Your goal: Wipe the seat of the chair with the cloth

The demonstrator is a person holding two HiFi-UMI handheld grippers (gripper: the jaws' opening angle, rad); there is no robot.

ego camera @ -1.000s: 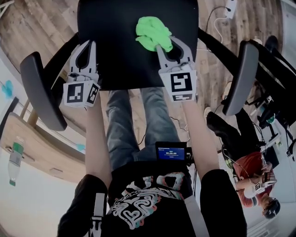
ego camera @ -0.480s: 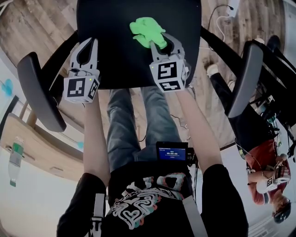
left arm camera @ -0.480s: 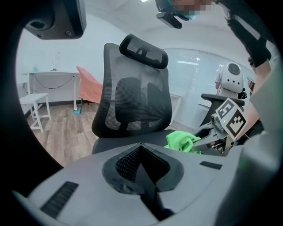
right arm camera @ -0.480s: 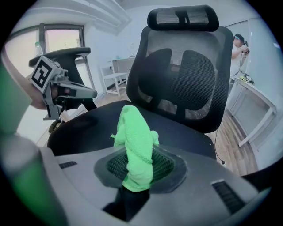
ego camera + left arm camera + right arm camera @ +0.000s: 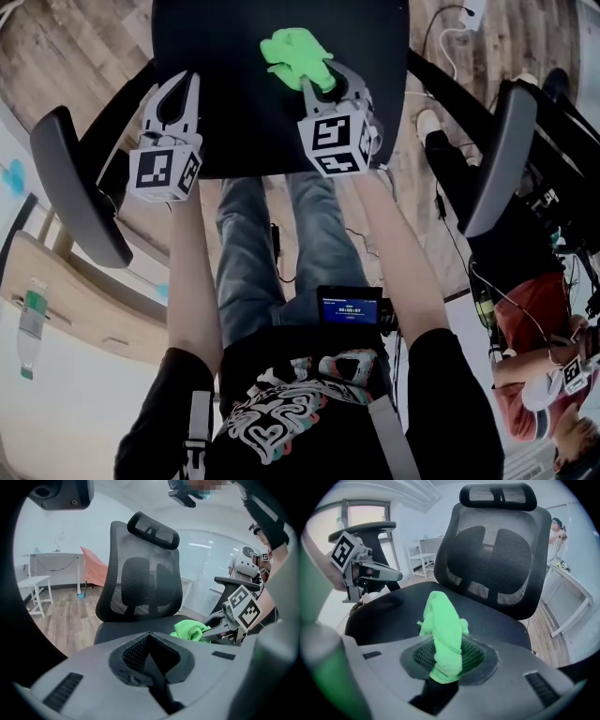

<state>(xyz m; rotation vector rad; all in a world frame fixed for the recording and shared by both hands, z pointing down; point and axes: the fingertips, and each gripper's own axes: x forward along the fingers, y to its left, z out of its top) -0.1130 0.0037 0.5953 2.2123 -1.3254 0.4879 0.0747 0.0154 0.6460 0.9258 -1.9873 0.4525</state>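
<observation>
While right claw (image 5: 321,75) pinches cloth (image 5: 291,52) on seat (image 5: 234,112), left claw (image 5: 189,79) closed (empty), near its edge.

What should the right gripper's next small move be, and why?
Probably drag the right gripper sideways across the seat, pressing the cloth down. Its jaws are shut on the green cloth, which sits bunched near the seat's middle with bare seat on both sides. The left gripper, shut and empty, is clear.
</observation>
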